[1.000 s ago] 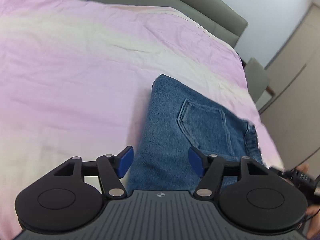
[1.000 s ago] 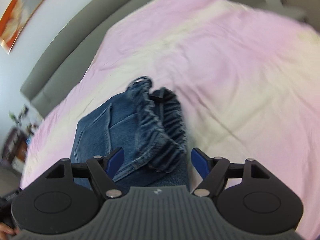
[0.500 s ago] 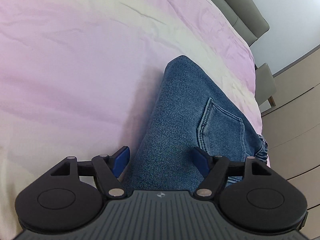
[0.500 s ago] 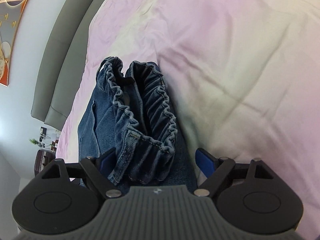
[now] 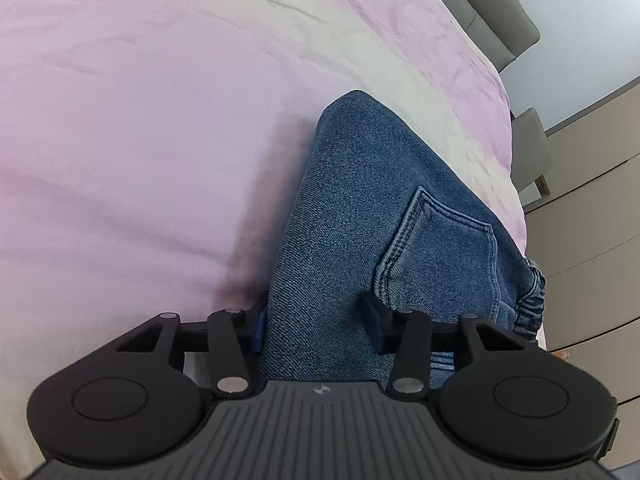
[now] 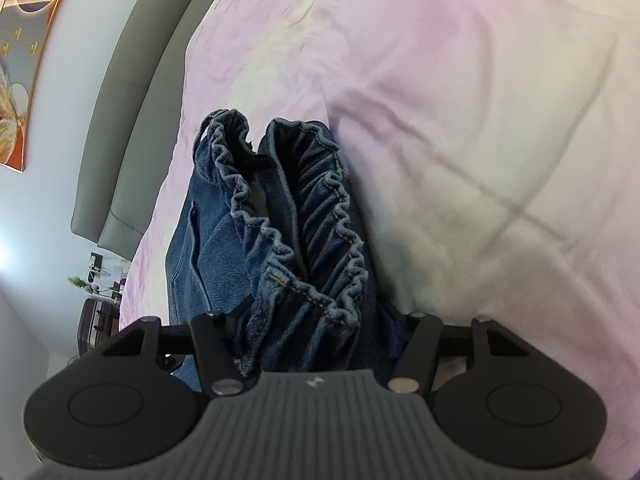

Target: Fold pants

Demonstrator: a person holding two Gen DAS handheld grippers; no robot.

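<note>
1. The denim pants (image 5: pixel 360 208) are folded into a compact bundle lying on the bed (image 5: pixel 140 140), which has a pink and cream sheet with a few creases.

2. Left gripper (image 5: pixel 316 320): the bundle runs right up between the two blue-padded fingers (image 5: pixel 374 320), so the denim fills the gap. The left pad is pressed against the folded side edge of the pants and the right pad sits on top of the fabric just below the back pocket (image 5: pixel 444 248). Looks like the fingers are spread around the denim rather than pinched tight, but I honestly can't tell if they're squeezing it.

3. Right gripper (image 6: pixel 316 332): this one faces the waist end. The gathered elastic waistband (image 6: pixel 312 216) bunches up between the fingers, ruffled edges standing up and gaping open so you can see inside. The finger pads themselves are mostly buried under the denim, so again can't tell whether they're clamped on it or just straddling it.

4. From the right wrist view the pants sit close to the bed's left edge, with the grey headboard (image 6: pixel 132 92) beyond and a framed picture (image 6: pixel 24 64) on the wall.

5. From the left wrist view there's a beige wardrobe (image 5: pixel 592 200) off the far side of the bed and the grey headboard at the top right.
</note>
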